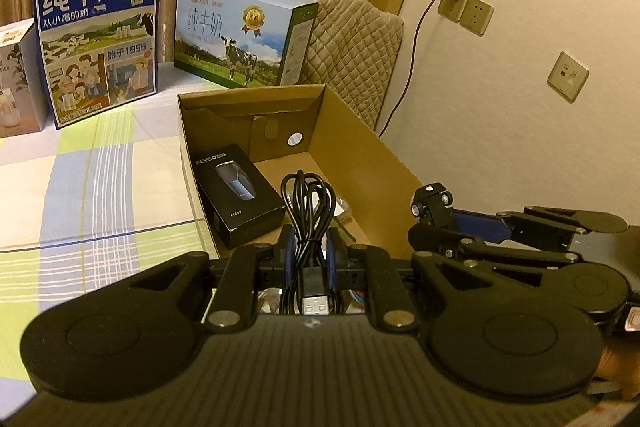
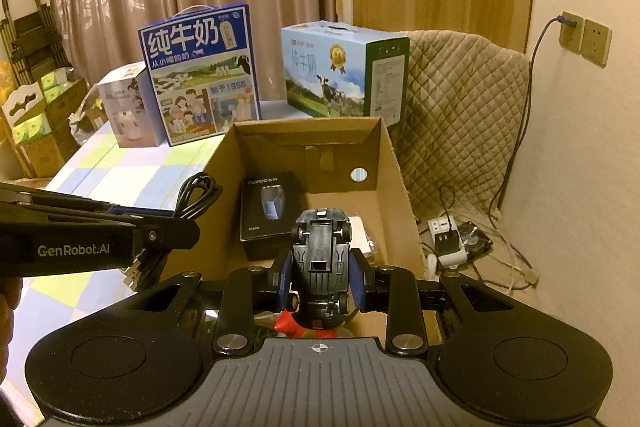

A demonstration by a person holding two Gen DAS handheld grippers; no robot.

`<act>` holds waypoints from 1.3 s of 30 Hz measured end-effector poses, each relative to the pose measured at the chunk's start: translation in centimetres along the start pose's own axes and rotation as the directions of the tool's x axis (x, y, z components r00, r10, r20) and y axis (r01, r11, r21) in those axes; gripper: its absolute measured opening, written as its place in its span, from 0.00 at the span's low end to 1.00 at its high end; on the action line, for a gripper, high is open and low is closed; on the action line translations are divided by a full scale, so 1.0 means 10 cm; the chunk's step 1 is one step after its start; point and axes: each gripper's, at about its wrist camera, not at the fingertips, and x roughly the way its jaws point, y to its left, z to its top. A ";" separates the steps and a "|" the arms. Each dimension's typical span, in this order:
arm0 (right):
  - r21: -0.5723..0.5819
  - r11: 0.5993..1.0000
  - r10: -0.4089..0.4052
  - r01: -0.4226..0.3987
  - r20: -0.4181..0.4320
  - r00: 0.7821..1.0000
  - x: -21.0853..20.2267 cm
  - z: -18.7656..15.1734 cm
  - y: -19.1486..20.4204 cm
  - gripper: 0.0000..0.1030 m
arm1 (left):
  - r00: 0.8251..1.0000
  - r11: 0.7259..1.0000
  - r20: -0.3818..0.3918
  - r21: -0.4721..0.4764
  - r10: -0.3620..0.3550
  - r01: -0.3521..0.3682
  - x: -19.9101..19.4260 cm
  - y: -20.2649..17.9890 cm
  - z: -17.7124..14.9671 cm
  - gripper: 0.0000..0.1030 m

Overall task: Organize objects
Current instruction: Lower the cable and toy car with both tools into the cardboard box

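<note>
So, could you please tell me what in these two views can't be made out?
- Near end of the cardboard box floor: both views, hidden by the grippers' bodies.
- Red item under the toy car: right wrist view, mostly covered by the car held in the right gripper.
- White item beside the shaver box: partly hidden, unidentifiable.
- Bundled USB cable in the left gripper: its far-end plug isn't visible.

A coiled black USB cable hangs pinched, plug nearest the camera. A black toy car is held underside up. A black shaver box lies flat inside the open cardboard box.
</note>
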 end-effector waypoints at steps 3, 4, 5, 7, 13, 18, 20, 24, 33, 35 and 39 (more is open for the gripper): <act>0.001 1.000 0.002 -0.002 -0.004 1.000 0.05 0.01 -0.01 0.26 | 1.000 1.000 -0.010 -0.002 0.003 -0.003 0.07 0.02 -0.01 0.11; 0.001 1.000 0.002 -0.002 -0.006 1.000 0.06 0.01 -0.01 0.26 | 1.000 1.000 -0.014 -0.004 0.003 -0.003 0.09 0.03 -0.01 0.11; 0.001 1.000 0.002 -0.002 -0.007 1.000 0.07 0.02 -0.01 0.26 | 1.000 1.000 -0.016 -0.006 0.003 -0.003 0.10 0.04 -0.02 0.12; 0.000 1.000 0.002 -0.002 -0.010 1.000 0.10 0.02 -0.01 0.26 | 1.000 1.000 -0.022 -0.009 0.003 -0.003 0.14 0.06 -0.03 0.12; 0.004 1.000 0.000 0.000 -0.016 1.000 0.17 0.05 -0.02 0.26 | 1.000 1.000 -0.031 -0.015 0.005 -0.006 0.21 0.10 -0.04 0.12; 0.004 1.000 0.003 -0.003 -0.012 1.000 0.19 0.06 -0.01 0.26 | 0.999 1.000 -0.030 -0.015 0.010 -0.010 0.23 0.13 -0.02 0.12; 0.004 1.000 0.002 -0.002 -0.010 1.000 0.20 0.07 -0.01 0.26 | 0.999 1.000 -0.030 -0.013 0.012 -0.012 0.24 0.13 -0.01 0.12; 0.006 1.000 -0.001 0.001 -0.008 1.000 0.21 0.08 -0.02 0.26 | 0.999 1.000 -0.030 -0.013 0.013 -0.014 0.24 0.14 0.00 0.12; 0.019 1.000 -0.007 0.007 -0.007 1.000 0.19 0.07 -0.08 0.26 | 0.999 0.999 -0.011 -0.030 0.039 -0.040 0.28 0.18 0.07 0.28; 0.024 1.000 -0.005 0.005 -0.007 1.000 0.19 0.08 -0.09 0.26 | 0.999 0.998 -0.012 -0.034 0.046 -0.046 0.27 0.20 0.06 0.28; 0.036 0.999 0.009 -0.008 -0.006 1.000 0.17 0.09 -0.09 0.26 | 0.999 0.998 -0.012 -0.037 0.052 -0.052 0.21 0.23 0.02 0.30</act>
